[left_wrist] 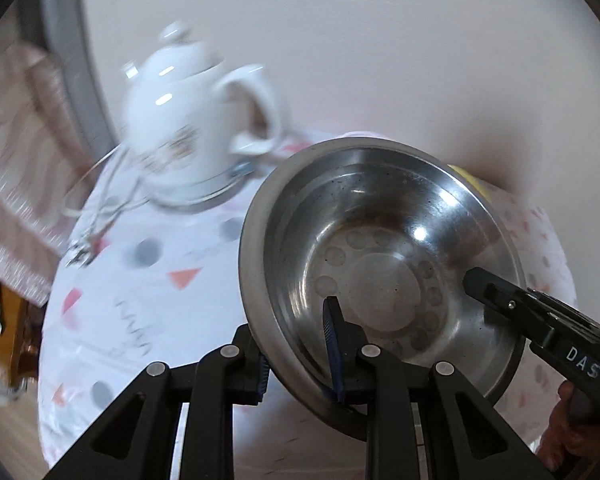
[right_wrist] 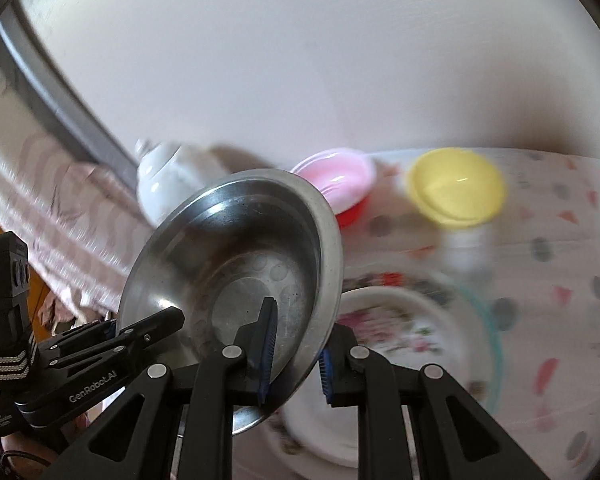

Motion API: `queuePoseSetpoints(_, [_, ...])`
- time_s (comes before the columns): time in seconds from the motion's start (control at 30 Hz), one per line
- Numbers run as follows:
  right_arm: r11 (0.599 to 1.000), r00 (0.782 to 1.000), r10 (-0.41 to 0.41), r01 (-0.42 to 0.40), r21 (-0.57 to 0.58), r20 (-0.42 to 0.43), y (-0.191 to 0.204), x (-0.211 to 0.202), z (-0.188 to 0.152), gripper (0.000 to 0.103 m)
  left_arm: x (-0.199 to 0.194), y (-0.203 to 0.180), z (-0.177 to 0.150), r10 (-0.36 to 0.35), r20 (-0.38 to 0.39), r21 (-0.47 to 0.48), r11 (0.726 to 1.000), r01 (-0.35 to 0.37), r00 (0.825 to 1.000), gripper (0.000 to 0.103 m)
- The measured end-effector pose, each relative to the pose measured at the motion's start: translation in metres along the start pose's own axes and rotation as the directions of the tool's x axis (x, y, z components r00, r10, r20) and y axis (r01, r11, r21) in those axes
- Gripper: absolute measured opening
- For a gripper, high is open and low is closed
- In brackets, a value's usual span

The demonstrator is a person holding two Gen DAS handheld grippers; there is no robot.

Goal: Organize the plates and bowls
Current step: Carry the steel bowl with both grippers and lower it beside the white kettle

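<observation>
A steel bowl (left_wrist: pixel 380 272) (right_wrist: pixel 236 264) hangs tilted above the table, held by both grippers on opposite sides of its rim. My left gripper (left_wrist: pixel 298 364) is shut on the near rim, one blue pad inside the bowl and one outside. In the left wrist view, the right gripper's finger (left_wrist: pixel 484 284) reaches into the bowl from the right. My right gripper (right_wrist: pixel 296 356) is shut on the bowl's rim the same way. The left gripper (right_wrist: pixel 156 324) shows at the bowl's left edge there. Below the bowl lies a floral plate (right_wrist: pixel 400 320).
A white teapot (left_wrist: pixel 188 112) (right_wrist: pixel 160 188) stands on a glass dish (left_wrist: pixel 100 184) at the back. A pink bowl (right_wrist: pixel 336 176) sits in a red one (right_wrist: pixel 352 212), beside a yellow bowl (right_wrist: pixel 456 188). A dotted cloth (left_wrist: pixel 160 320) covers the table. Striped fabric (left_wrist: pixel 12 200) hangs at the left.
</observation>
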State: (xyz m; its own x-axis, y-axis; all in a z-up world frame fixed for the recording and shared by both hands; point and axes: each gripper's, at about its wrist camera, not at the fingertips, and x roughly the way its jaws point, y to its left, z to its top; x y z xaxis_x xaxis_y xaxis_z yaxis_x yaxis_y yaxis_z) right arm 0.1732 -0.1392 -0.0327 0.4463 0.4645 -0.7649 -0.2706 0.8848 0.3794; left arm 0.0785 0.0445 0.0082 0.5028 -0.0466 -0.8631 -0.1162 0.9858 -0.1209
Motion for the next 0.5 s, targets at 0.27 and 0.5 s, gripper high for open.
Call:
queuePoseSetpoints(0.27, [0.997, 0.995, 0.029, -0.036, -0.07, -0.098, 0.033, 0.051, -0.006, 0.019, 0.008, 0.058, -0.026, 0.056, -0.053, -0.091, 0.994, -0.061, 0.997, 0.025])
queuePoseSetpoints(0.5, [0.995, 0.985, 0.034, -0.05, -0.089, -0.168, 0.05, 0.084, -0.009, 0.019, 0.035, 0.08, -0.034, 0.09, -0.097, -0.128, 0.987, -0.102, 0.991, 0.025])
